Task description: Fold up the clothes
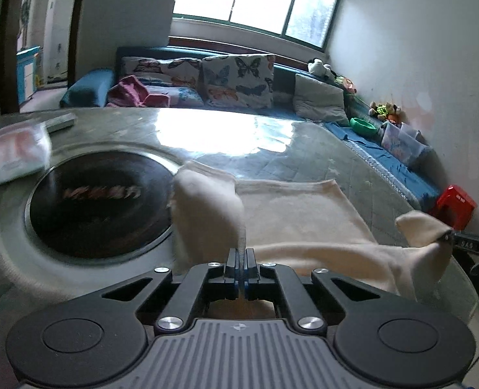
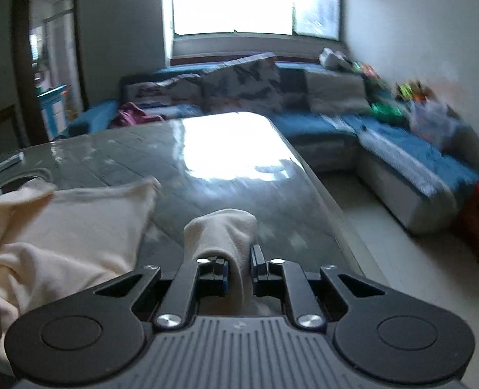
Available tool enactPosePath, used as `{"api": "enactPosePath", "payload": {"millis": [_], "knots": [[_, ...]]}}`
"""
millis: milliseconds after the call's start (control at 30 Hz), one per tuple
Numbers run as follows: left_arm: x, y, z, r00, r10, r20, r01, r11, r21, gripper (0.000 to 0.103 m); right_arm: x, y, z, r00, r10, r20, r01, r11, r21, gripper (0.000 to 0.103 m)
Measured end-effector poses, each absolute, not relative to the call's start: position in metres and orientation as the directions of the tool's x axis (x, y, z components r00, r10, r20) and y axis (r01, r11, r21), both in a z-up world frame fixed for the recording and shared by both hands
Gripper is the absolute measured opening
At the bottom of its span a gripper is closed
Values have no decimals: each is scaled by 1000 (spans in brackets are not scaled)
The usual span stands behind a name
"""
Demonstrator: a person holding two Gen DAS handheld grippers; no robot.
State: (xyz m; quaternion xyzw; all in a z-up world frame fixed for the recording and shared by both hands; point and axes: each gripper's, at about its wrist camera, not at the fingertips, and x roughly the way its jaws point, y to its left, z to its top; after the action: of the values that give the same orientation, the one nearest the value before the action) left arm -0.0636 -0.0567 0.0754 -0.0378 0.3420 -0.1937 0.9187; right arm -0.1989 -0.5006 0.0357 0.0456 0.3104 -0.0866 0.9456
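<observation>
The left gripper (image 1: 240, 256) is clamped tight on a raised corner of a cream cloth (image 1: 291, 214); the right gripper (image 2: 239, 259) pinches another corner. Between them the cloth stretches sideways, its far half lying flat on the glass table (image 1: 239, 136).

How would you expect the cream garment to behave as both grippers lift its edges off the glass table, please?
The cream garment is probably floppy: it sags between the left gripper and right gripper. It looks light, as small pinches raise it. It may slide easily on the glossy table.
</observation>
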Motion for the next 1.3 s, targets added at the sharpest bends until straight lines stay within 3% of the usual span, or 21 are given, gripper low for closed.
{"api": "enactPosePath", "payload": {"millis": [200, 267, 300, 433, 733, 1100, 1133, 1167, 1233, 1300], "knots": [[-74, -45, 75, 691, -344, -635, 307, 936, -173, 4, -224, -524, 17, 746, -172, -643, 282, 957, 72, 26], [-77, -41, 74, 691, -332, -642, 300, 940, -163, 7, -231, -528, 17, 746, -171, -644, 285, 955, 77, 40], [-78, -39, 74, 691, -326, -645, 296, 942, -158, 7, -231, -527, 18, 747, -169, -643, 278, 958, 70, 41], [-84, -33, 74, 693, -302, -654, 286, 949, -135, 30, -224, -518, 24, 760, -177, -625, 243, 970, 21, 53], [-33, -88, 59, 731, -285, -620, 379, 925, 22, 32, -199, -499, 18, 763, -133, -633, 181, 983, 11, 56], [22, -99, 19, 711, -225, -666, 340, 940, 45, 33, -186, -492, 11, 752, -130, -646, 154, 988, -20, 64], [22, -97, 19, 711, -230, -664, 342, 939, 41, 29, -186, -493, 10, 750, -134, -648, 156, 987, -23, 64], [22, -94, 19, 715, -230, -660, 337, 941, 37, 15, -186, -495, 9, 748, -139, -649, 159, 987, -27, 64], [20, -86, 20, 723, -231, -651, 322, 946, 23, 6, -186, -496, 9, 745, -150, -650, 168, 985, -35, 64], [19, -70, 27, 736, -229, -636, 283, 959, -18, 3, -186, -498, 9, 741, -160, -652, 176, 984, -42, 64]]}}
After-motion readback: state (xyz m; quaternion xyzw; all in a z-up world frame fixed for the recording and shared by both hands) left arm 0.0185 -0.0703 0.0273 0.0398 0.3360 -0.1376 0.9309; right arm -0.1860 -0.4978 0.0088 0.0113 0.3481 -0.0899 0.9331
